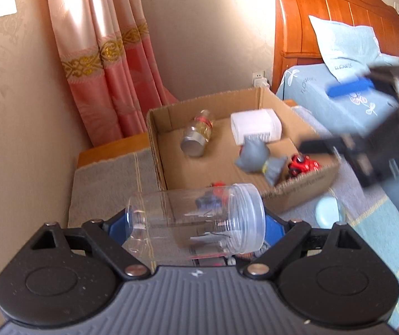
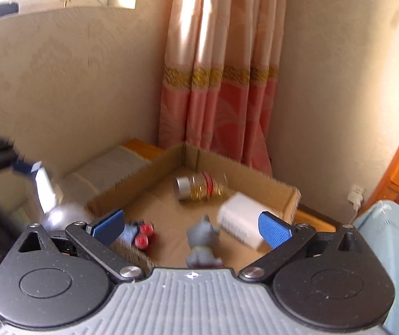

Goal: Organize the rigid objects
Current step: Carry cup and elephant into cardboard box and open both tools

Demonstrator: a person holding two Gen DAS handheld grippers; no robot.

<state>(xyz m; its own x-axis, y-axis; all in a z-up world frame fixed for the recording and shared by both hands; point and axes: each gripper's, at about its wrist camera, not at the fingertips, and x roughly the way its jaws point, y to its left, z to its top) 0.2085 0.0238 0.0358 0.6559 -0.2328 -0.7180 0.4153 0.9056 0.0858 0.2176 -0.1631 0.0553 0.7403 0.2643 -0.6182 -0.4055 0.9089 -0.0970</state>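
While held sideways | clear jar [image 1: 196, 219] | transparent, ribbed lid, empty

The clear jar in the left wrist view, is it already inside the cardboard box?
No, the clear jar lies sideways between the left tool's fingers, in front of the cardboard box.

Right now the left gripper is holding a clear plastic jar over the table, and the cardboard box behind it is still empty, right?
Not quite. The left gripper does hold the clear plastic jar, but the cardboard box is not empty: the left wrist view shows a glass bottle, a white container, a grey figurine and a red toy car inside.
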